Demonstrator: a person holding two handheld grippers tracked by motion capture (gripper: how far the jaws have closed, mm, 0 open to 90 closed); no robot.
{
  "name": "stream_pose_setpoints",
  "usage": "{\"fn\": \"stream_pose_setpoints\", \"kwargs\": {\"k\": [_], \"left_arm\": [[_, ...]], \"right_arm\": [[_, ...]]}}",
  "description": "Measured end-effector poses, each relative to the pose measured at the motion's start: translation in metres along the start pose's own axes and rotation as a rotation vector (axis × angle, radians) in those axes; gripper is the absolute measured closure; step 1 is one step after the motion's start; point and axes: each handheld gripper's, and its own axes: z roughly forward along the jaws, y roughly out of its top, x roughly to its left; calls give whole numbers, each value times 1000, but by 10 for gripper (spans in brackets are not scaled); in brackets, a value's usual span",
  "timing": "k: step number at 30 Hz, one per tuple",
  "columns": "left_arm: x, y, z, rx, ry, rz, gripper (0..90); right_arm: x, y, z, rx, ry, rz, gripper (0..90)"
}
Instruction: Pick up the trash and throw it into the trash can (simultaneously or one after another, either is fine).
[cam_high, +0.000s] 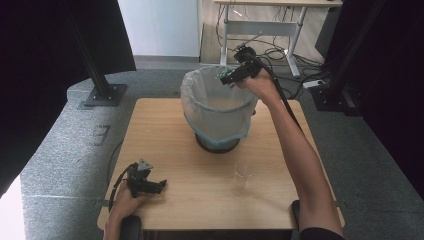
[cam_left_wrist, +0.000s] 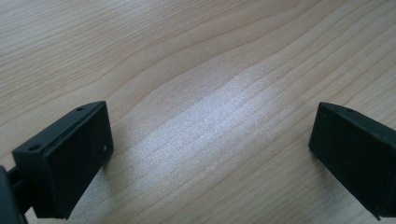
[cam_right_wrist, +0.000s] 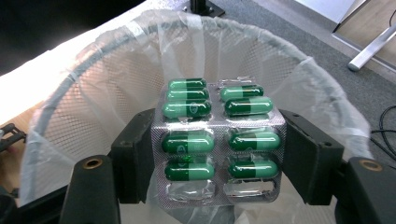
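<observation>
Right gripper (cam_right_wrist: 212, 154) above the bin (cam_high: 218, 111), jaws clamped on both long edges of a blister pack (cam_right_wrist: 218, 140) of green capsules, two end pockets empty. Pack over the mouth of the mesh bin with its clear plastic liner (cam_right_wrist: 299, 70). Left gripper (cam_left_wrist: 210, 154) low over the bare tabletop (cam_left_wrist: 196, 60), jaws wide apart, holding nothing. Clear glass (cam_high: 244, 175) on the tabletop near the bin.

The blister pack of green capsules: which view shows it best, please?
The right gripper view: the blister pack sits close-up, clamped between the right gripper jaws above the lined bin. The high view shows it tiny; the left gripper view shows bare table.
</observation>
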Motion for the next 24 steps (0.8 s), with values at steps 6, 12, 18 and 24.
{"fn": "stream_pose_setpoints", "kwargs": {"k": [6,12,18,24], "left_arm": [[0,0,0,0,-1,-1,0],[0,0,0,0,-1,-1,0],[0,0,0,0,-1,-1,0],[0,0,0,0,-1,-1,0]], "right_arm": [[0,-2,15,35,-7,-8,330],[0,-4,23,64,-12,-12,327],[0,-7,27,84,22,-16,239],[1,-8,27,77,22,-33,165]]}}
